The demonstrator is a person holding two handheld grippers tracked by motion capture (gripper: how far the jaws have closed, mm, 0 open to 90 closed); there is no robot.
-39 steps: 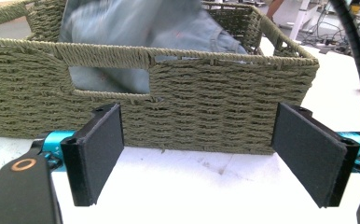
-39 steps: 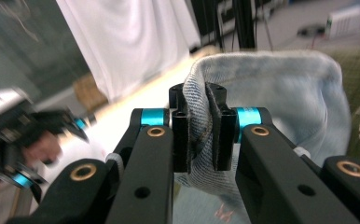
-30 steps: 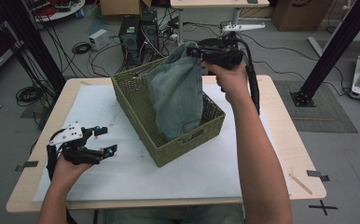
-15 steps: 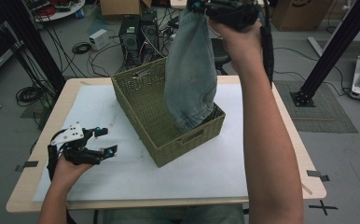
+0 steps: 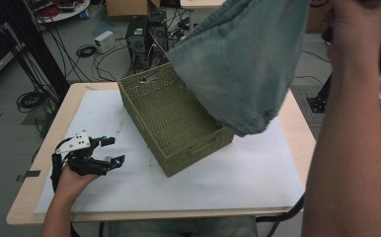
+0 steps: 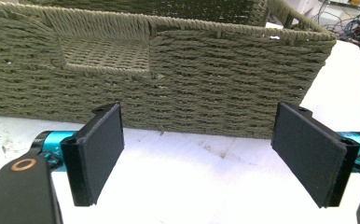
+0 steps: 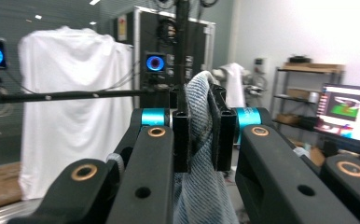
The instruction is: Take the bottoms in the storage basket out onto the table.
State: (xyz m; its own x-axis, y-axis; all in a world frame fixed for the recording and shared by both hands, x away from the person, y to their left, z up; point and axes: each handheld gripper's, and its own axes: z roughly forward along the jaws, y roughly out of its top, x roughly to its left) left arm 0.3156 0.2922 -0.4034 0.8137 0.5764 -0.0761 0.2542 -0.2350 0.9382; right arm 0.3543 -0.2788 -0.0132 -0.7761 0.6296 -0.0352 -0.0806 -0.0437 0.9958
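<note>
A blue denim garment (image 5: 243, 69) hangs in the air above the right half of an olive woven basket (image 5: 144, 96), its lower end clear of the basket's rim. My right gripper (image 7: 200, 128) is shut on a fold of this denim garment (image 7: 199, 140), its pads pressed against the cloth; the raised right forearm (image 5: 349, 123) shows at the right of the high view. My left gripper (image 5: 110, 151) rests low over the white sheet at the table's left, open with nothing between its jaws. In the left gripper view the left gripper (image 6: 197, 154) faces the basket's side wall (image 6: 206, 84).
A white sheet (image 5: 228, 177) covers the wooden table (image 5: 297, 113). Behind the table, a computer case (image 5: 141, 39), cables and boxes stand on the floor. A black stand leg (image 5: 30, 44) rises at the far left.
My right gripper has risen high with the denim garment, lifting it out of the basket until it hangs above it. The left gripper has stayed in place.
</note>
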